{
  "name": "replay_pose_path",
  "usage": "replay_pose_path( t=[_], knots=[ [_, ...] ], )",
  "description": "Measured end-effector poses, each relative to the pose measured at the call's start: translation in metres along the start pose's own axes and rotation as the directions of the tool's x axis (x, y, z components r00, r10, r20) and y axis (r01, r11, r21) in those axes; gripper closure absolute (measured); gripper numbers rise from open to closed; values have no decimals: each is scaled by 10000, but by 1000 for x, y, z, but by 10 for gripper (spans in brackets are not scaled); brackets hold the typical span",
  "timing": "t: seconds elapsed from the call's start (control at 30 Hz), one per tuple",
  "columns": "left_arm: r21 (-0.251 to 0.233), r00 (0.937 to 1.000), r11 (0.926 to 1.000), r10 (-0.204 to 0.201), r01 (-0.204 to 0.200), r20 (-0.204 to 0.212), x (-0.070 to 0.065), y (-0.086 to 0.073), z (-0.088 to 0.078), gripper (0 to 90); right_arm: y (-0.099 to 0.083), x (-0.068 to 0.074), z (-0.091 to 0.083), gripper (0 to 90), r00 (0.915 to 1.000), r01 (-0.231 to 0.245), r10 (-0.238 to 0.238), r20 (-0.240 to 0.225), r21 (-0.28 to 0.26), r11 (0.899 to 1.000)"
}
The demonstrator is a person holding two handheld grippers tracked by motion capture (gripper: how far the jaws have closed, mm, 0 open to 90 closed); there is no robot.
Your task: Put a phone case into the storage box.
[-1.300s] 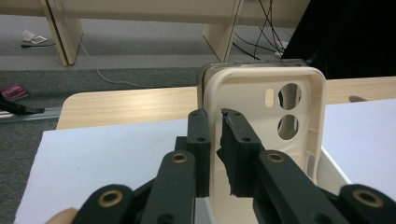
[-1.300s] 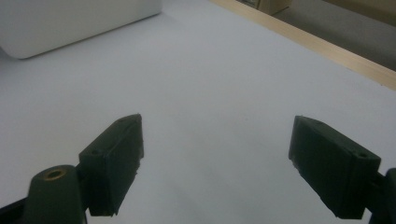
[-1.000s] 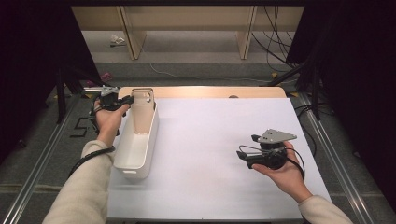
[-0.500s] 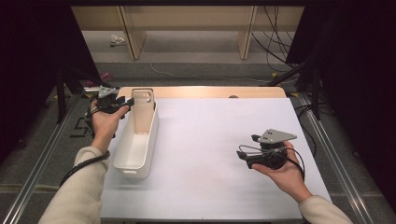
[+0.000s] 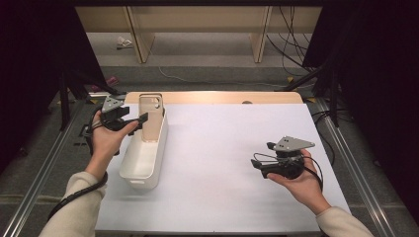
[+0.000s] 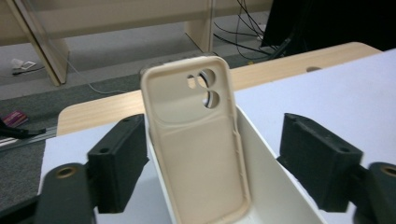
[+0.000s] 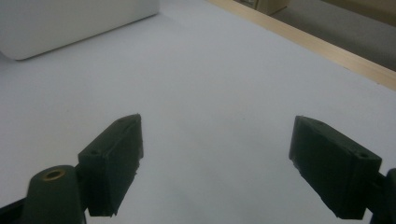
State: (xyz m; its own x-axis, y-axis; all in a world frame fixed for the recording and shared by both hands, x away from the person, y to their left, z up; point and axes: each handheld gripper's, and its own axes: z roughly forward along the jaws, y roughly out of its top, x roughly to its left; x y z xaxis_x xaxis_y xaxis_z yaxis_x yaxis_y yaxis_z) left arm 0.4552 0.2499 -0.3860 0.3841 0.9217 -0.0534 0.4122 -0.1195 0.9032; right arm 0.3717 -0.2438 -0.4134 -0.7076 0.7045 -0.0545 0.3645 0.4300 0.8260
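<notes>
One phone case [image 5: 150, 117], one white bin [image 5: 145, 157].

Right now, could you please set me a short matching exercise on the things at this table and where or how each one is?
Things:
1. phone case
2. white bin
3. left gripper
4. right gripper

States:
a. open, over bare table at the right
b. standing upright against the bin's far end
c. open, fingers either side of the case
d. on the table's left part

Pairs: 1-b, 2-d, 3-c, 4-a
</notes>
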Motion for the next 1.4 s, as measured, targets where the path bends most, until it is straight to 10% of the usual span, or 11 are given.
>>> replay_pose_path(
  t=[1.4],
  knots=[
    [-652,9751,9843,1716,-1638,1408,-67,-40,-47,54,0,-2,-1,181,9998,-155,154,-88,-134,9998]
  ],
)
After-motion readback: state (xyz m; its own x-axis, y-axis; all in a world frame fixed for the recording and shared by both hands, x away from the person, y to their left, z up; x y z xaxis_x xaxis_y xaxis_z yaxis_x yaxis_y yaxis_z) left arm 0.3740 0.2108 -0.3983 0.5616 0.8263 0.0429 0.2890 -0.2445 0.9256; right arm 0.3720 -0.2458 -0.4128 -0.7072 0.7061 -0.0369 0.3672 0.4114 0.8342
